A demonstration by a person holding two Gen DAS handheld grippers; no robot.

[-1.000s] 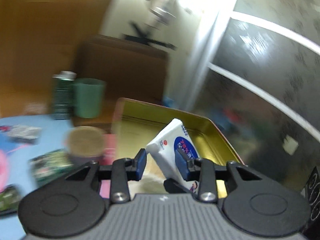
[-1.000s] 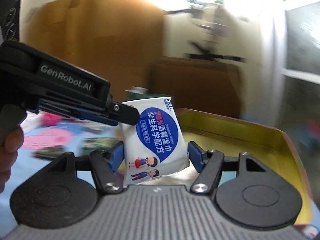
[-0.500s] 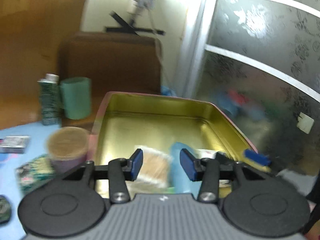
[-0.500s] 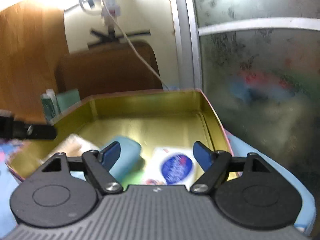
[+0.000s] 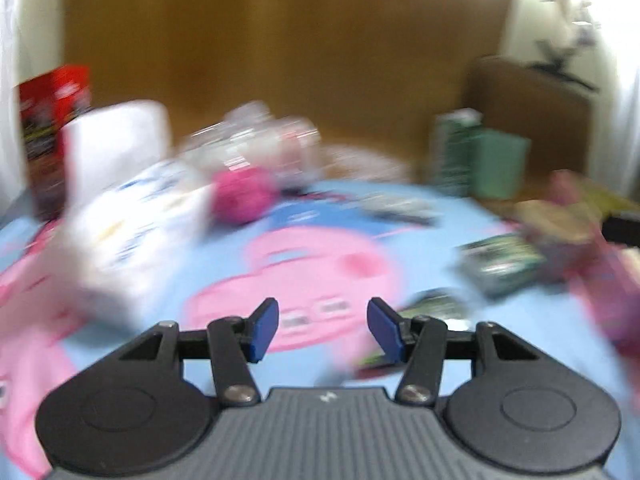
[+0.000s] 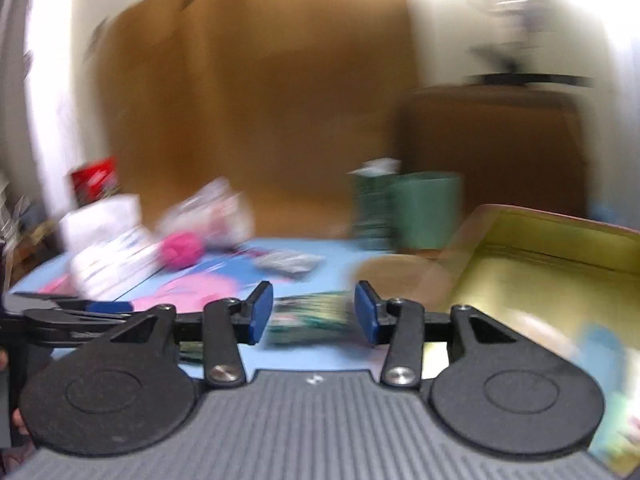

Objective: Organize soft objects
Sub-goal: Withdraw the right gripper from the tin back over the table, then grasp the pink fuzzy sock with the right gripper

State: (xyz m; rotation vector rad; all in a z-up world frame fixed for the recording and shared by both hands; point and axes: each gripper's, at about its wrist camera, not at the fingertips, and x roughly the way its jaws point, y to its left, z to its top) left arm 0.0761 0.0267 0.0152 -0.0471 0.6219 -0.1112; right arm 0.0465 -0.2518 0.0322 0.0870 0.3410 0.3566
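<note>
Both views are blurred by motion. My left gripper [image 5: 323, 330] is open and empty above the blue and pink cloth [image 5: 312, 264]. A pink fluffy ball [image 5: 242, 194] and a white soft pack [image 5: 136, 216] lie ahead to its left. My right gripper [image 6: 314, 317] is open and empty, with a green packet [image 6: 308, 318] on the cloth beyond its jaws. The gold tin [image 6: 560, 276] stands at its right and holds a blue soft thing [image 6: 600, 346] and other items. The ball [image 6: 181, 249] and the white pack [image 6: 114, 264] also show far left in the right wrist view.
A green cup [image 5: 500, 168] and a dark green carton [image 5: 454, 150] stand at the back right. A red box [image 5: 52, 120] and a white box [image 5: 116, 140] stand at the back left. Green packets [image 5: 500, 266] lie to the right. A round brown lid [image 6: 394, 276] sits beside the tin.
The white and blue wipes pack held between both grippers a second ago came to lie in the tin. Both grippers have since swung left, away from the tin, over the cloth.
</note>
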